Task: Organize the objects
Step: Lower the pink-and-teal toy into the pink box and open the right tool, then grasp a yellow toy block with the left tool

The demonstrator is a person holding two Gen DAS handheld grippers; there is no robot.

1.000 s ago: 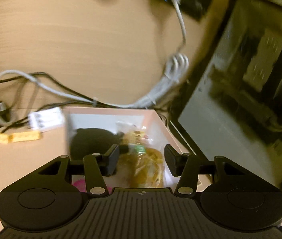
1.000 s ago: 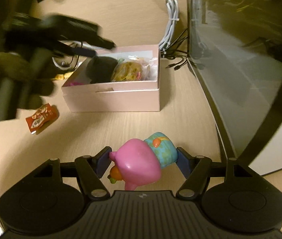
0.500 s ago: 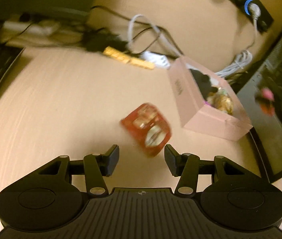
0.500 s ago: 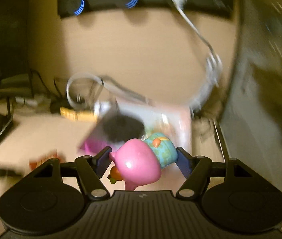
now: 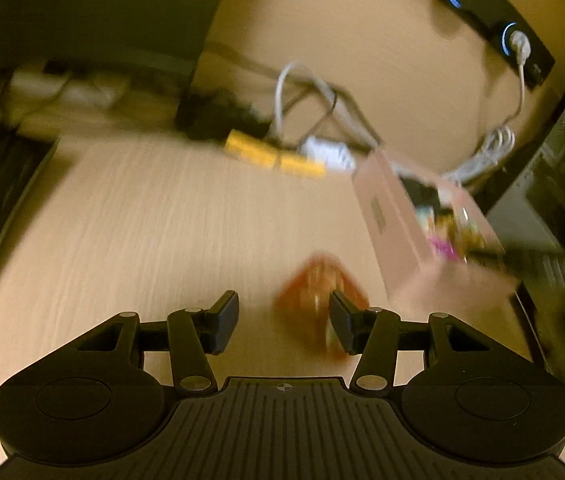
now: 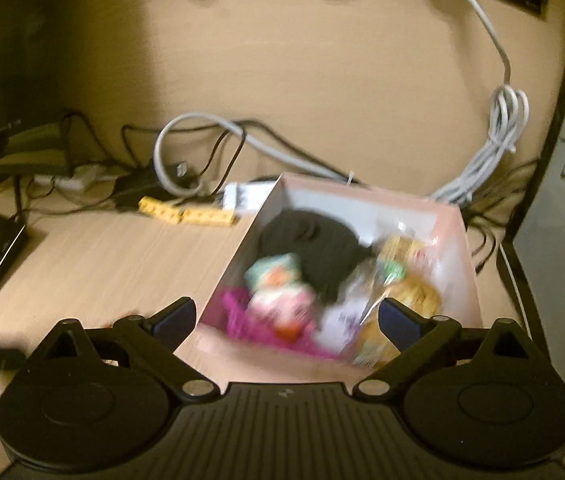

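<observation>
Orange packet [image 5: 314,300] lies on the desk just left of the pink box [image 6: 366,364], half behind the spread left gripper [image 5: 284,316]; off-centre, a closing finger could flick it away. Right gripper [image 6: 286,320] gapes empty over the box, toy [image 6: 282,300] inside, near left.

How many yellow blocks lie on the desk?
2. The two yellow blocks lie end to end behind the pink box, at its left corner, beside the cables. Others may be hidden.
</observation>
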